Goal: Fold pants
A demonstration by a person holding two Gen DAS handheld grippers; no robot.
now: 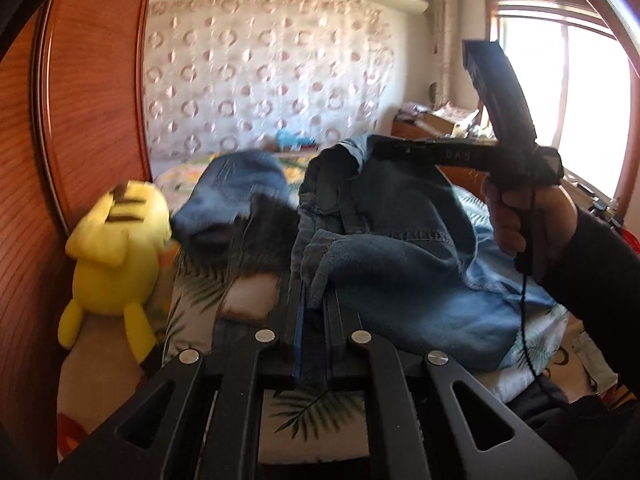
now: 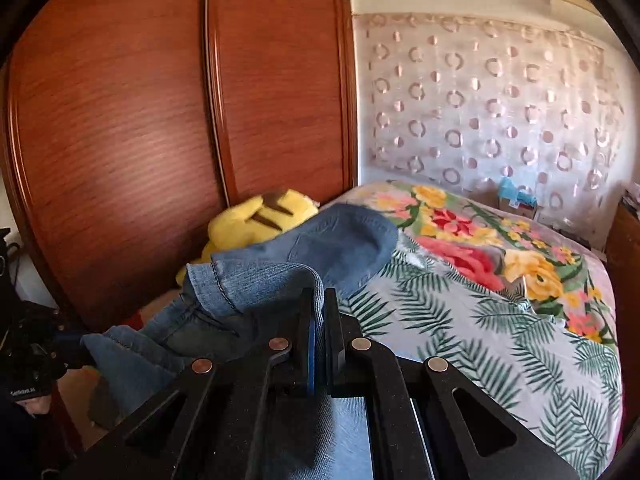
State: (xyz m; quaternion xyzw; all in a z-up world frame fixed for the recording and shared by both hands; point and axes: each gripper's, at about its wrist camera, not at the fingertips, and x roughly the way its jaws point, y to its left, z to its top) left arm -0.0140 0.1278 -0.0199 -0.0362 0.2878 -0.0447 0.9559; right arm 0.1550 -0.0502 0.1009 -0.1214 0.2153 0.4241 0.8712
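A pair of blue jeans (image 1: 400,220) hangs bunched above the bed, held up at two places. My left gripper (image 1: 314,286) is shut on a folded denim edge low in the left wrist view. My right gripper (image 1: 374,148), held by a hand in a dark sleeve, is shut on another denim edge higher and further back. In the right wrist view, the right gripper (image 2: 320,300) pinches a hemmed fold of the jeans (image 2: 344,244). The left gripper (image 2: 74,340) shows at the lower left, clamped on the cloth's other end.
The bed (image 2: 460,320) has a leaf and flower print cover and stretches to the right. A yellow plush toy (image 1: 120,240) lies against the wooden wardrobe (image 2: 160,120) on the left. A cluttered dresser (image 1: 420,128) and a bright window (image 1: 580,100) are at the far right.
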